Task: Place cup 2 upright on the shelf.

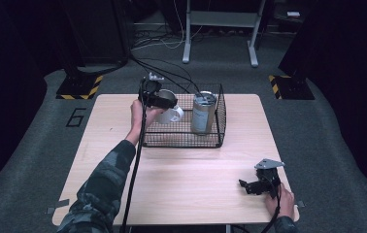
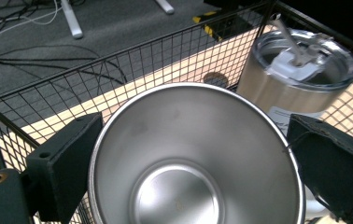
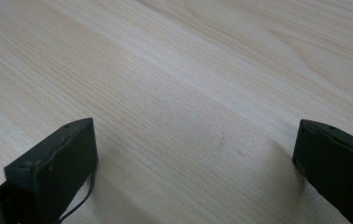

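A black wire basket (image 1: 219,119) stands at the back middle of the wooden table (image 1: 181,179). Inside it, at the right, a steel tumbler (image 1: 203,112) with a clear lid (image 2: 312,60) stands upright. My left gripper (image 1: 164,103) is shut on a white steel-lined cup (image 1: 171,112), held tilted over the basket's left part. In the left gripper view the cup's open mouth (image 2: 195,158) sits between both jaws, with the basket mesh (image 2: 132,65) behind. My right gripper (image 1: 247,187) rests low at the table's front right, open, with bare wood (image 3: 188,116) between its jaws.
Black cables (image 1: 172,73) run across the grey floor behind the table. A metal stand (image 1: 220,29) is at the back. Yellow-black striped plates (image 1: 82,87) lie at the floor's left and right. A "6" mark (image 1: 76,117) is left of the table.
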The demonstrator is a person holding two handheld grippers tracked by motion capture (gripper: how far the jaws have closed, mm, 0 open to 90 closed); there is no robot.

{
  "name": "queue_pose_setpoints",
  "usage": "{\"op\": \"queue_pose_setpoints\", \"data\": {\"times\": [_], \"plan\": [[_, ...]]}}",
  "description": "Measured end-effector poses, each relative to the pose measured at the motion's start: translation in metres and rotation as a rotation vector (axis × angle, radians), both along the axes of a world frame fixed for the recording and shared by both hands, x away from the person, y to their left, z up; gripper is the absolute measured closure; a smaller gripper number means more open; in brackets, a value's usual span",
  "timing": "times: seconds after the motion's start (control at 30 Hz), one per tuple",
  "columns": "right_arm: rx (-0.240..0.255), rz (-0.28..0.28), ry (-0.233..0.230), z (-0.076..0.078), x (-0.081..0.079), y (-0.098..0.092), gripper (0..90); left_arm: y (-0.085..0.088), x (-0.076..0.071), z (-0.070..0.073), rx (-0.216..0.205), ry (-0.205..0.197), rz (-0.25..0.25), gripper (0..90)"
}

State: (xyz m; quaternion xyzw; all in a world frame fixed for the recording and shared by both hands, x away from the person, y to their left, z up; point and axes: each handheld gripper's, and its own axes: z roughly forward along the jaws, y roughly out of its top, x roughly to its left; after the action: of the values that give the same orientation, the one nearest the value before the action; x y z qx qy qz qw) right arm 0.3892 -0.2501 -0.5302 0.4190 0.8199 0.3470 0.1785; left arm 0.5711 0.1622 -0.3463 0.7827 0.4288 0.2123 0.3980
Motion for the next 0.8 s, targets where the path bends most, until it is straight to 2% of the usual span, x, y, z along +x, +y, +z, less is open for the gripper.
{"op": "queue_pose_setpoints", "data": {"times": [0.1, 0.17, 0.33, 0.53, 0.63, 0.8], "plan": [[0.000, 0.000, 0.000, 0.000, 0.000, 0.000, 0.0, -0.002, 0.005, -0.005, 0.013, 0.015, 0.004, 6.3], [0.000, 0.000, 0.000, 0.000, 0.000, 0.000, 0.0, -0.005, 0.008, -0.010, 0.001, 0.019, 0.009, 6.3], [0.000, 0.000, 0.000, 0.000, 0.000, 0.000, 0.0, -0.009, 0.014, -0.018, 0.022, 0.035, 0.008, 6.2], [0.000, 0.000, 0.000, 0.000, 0.000, 0.000, 0.0, -0.010, 0.021, -0.028, 0.011, 0.066, 0.020, 6.2], [0.001, -0.001, 0.000, 0.000, 0.000, 0.000, 0.0, -0.011, 0.026, -0.032, 0.034, 0.063, 0.025, 6.2], [0.000, -0.001, 0.000, 0.000, 0.000, 0.000, 0.0, -0.011, 0.031, -0.041, 0.015, 0.092, 0.043, 6.2]]}}
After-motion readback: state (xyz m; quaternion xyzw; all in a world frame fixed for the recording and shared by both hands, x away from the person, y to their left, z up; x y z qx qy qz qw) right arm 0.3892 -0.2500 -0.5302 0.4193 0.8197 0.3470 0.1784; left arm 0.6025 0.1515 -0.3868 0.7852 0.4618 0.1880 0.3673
